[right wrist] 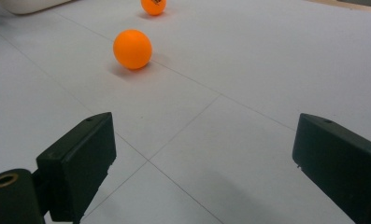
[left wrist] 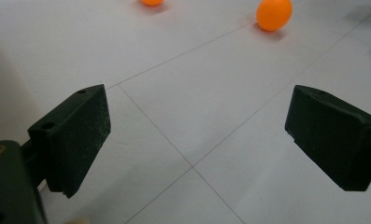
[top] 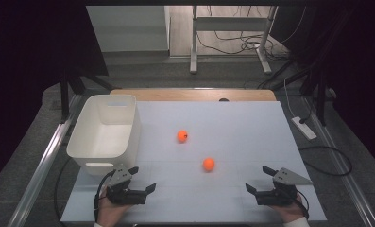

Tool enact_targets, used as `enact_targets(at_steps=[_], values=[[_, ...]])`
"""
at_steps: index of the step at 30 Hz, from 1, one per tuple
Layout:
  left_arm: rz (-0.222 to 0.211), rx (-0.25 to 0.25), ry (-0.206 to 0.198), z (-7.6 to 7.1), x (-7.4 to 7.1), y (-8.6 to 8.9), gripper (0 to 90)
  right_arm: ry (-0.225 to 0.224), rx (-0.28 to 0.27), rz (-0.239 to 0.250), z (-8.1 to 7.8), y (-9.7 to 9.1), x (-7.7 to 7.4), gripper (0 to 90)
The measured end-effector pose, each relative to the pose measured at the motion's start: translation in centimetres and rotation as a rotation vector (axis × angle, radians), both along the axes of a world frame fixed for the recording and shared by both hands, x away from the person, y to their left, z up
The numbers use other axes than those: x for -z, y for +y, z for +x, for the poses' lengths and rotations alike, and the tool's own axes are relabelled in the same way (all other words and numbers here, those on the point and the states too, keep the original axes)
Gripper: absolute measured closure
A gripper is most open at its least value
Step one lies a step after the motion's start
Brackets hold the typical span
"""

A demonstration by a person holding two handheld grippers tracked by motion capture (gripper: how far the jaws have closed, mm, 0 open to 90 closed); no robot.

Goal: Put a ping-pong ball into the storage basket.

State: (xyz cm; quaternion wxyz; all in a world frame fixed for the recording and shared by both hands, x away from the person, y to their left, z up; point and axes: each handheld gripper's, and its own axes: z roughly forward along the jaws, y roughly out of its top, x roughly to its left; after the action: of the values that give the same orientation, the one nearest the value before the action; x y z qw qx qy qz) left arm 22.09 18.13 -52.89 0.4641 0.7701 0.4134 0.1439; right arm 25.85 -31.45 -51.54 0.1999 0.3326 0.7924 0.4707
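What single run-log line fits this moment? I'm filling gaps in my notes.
left gripper: open, empty | right gripper: open, empty | two orange plastic balls: loose on white table | white plastic bin: left, apparently empty

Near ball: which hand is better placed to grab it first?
Probably right. The near ball lies straight ahead of the right tongs, which stand open. The left tongs are open too, but sit by the white bin, with that ball off to one side.

Two balls [top: 182,136] right of bin [top: 81,139]
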Motion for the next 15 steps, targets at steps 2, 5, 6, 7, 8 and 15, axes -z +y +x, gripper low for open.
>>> enact_targets(at_steps=[2, 5, 6, 7, 8, 15], values=[[-0.001, 0.0, -0.002, 0.07, -0.08, -0.08, 7.7, 0.001, -0.002, -0.002, 0.04, 0.0, 0.09, 6.4], [0.002, 0.003, 0.002, 0.19, -0.08, -0.27, 7.7, 0.006, -0.005, -0.007, 0.17, -0.1, 0.24, 6.6], [0.003, 0.005, 0.003, 0.18, -0.05, -0.38, 7.7, 0.008, -0.005, -0.003, 0.21, -0.12, 0.29, 6.7], [0.004, 0.006, 0.003, 0.15, -0.02, -0.41, 7.7, 0.01, -0.004, -0.003, 0.24, -0.15, 0.3, 6.7], [0.005, 0.008, 0.003, 0.12, 0.0, -0.44, 7.7, 0.01, -0.002, -0.004, 0.27, -0.2, 0.29, 6.8], [0.009, 0.001, -0.001, 0.11, 0.09, -0.3, 7.7, 0.008, 0.004, -0.01, 0.1, -0.23, 0.32, 7.3]])
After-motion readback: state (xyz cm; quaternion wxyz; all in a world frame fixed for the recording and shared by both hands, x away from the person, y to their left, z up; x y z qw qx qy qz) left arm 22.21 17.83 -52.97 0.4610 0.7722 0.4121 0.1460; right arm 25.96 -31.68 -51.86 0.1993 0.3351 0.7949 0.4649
